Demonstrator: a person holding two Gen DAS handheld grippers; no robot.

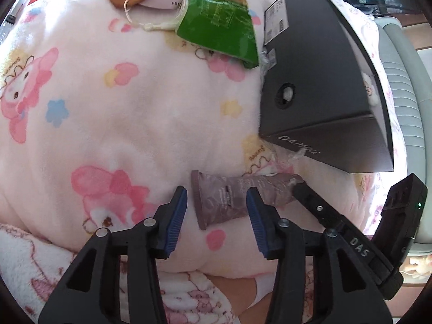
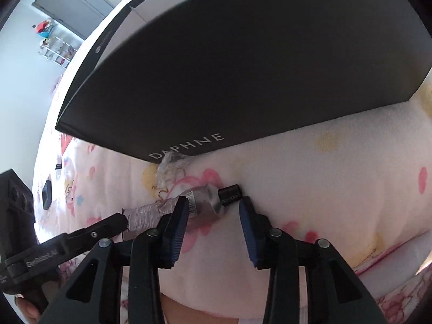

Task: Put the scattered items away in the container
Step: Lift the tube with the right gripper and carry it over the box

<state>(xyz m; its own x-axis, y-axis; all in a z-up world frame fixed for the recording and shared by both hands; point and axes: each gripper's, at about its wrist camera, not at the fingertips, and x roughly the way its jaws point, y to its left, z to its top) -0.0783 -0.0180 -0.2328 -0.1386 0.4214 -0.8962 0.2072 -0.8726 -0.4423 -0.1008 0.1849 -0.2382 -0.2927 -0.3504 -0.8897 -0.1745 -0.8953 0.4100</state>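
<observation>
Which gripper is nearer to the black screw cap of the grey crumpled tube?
Right. The right gripper straddles the black cap; the left gripper is over the tube's flat crimped end, farther away.

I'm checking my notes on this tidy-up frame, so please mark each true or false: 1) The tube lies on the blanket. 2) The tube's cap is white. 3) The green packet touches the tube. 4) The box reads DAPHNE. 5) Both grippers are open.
1) True: the tube lies flat on the pink blanket.
2) False: the cap is black.
3) False: the green packet lies far from the tube, beside the black box.
4) True.
5) True: the left gripper and right gripper straddle the tube without pressing on it.
</observation>
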